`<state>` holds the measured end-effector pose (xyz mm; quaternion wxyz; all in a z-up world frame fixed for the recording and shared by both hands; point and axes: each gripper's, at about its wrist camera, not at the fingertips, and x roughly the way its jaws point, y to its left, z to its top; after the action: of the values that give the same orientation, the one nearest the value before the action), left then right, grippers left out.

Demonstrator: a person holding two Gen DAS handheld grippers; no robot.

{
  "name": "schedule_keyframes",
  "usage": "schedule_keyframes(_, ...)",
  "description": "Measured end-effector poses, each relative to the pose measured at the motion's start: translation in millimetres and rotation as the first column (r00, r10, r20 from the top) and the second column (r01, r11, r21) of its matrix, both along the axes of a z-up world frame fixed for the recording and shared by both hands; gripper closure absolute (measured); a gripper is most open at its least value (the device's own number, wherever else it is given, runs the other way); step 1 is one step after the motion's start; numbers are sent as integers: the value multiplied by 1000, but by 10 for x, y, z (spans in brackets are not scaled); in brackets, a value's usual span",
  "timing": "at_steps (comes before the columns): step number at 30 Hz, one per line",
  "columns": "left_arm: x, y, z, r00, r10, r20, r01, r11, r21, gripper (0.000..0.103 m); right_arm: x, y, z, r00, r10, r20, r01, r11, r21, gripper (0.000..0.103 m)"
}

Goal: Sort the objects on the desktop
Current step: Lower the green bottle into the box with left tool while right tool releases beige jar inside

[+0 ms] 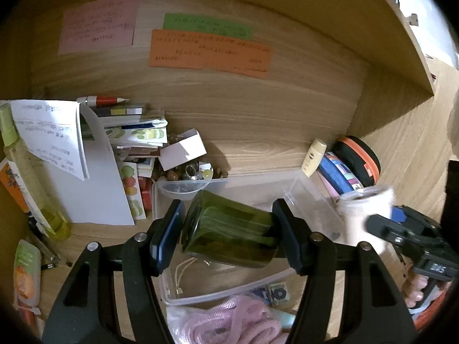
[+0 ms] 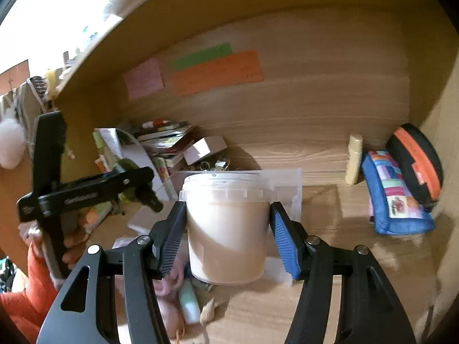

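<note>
My left gripper (image 1: 228, 229) is shut on a dark green glass jar (image 1: 229, 226), held tilted on its side above a clear plastic bin (image 1: 304, 197). My right gripper (image 2: 228, 238) is shut on a white lidded plastic tub (image 2: 226, 223), upright and lifted off the wooden desk. In the left wrist view that white tub (image 1: 365, 215) shows blurred at the right, with the right gripper behind it. In the right wrist view the left gripper (image 2: 143, 185) and a bit of the green jar (image 2: 126, 166) appear at the left.
A stack of books and papers (image 1: 126, 134) and a yellow-green bottle (image 1: 31, 177) stand at the left. A small white box (image 1: 183, 149), a cream bottle (image 1: 314, 157), a patchwork pouch (image 2: 393, 195) and a black-orange case (image 2: 416, 160) line the back. Pink cord (image 1: 232, 321) lies near the front.
</note>
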<state>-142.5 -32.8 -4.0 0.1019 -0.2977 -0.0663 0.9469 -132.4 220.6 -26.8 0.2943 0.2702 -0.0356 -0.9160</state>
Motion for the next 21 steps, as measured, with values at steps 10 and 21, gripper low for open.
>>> schedule_keyframes(10, -427, -46, -223, 996, 4, 92, -2, 1000, -15, 40, -638, -309, -290, 992, 8, 128, -10, 1000, 16, 47)
schedule_keyframes(21, -719, -100, -545, 977, 18, 214, -8, 999, -51, 40, -868, -786, -480, 984, 23, 175, -51, 986, 158, 47)
